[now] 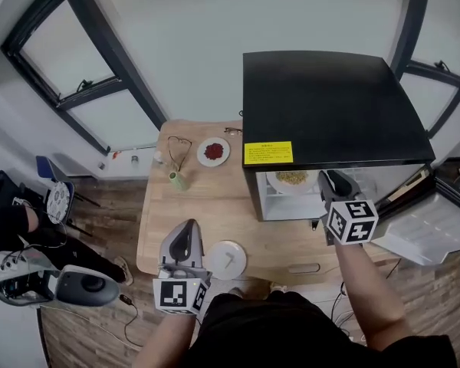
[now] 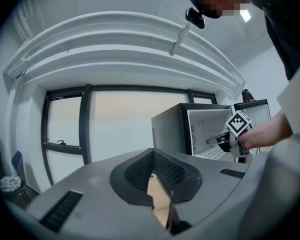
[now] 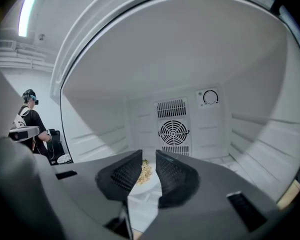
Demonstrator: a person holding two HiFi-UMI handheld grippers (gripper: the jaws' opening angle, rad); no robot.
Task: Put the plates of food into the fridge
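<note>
A black mini fridge (image 1: 330,106) stands on the wooden table (image 1: 276,240) with its door swung open to the right. Inside it lies a white plate of pale noodle-like food (image 1: 291,179). My right gripper (image 1: 330,179) reaches into the opening. In the right gripper view its jaws (image 3: 149,156) stand a little apart, and that plate (image 3: 144,171) shows through the gap, ahead and below, with nothing pinched. A plate of red food (image 1: 213,152) sits at the table's back. My left gripper (image 1: 187,228) hovers over the table's front edge, its jaws (image 2: 152,159) together and empty.
A small white plate (image 1: 226,259) lies beside the left gripper. A green cup (image 1: 178,179) and a wire stand (image 1: 179,148) are near the red plate. The open fridge door (image 1: 433,228) juts out at the right. Another person (image 3: 30,121) stands off to the left.
</note>
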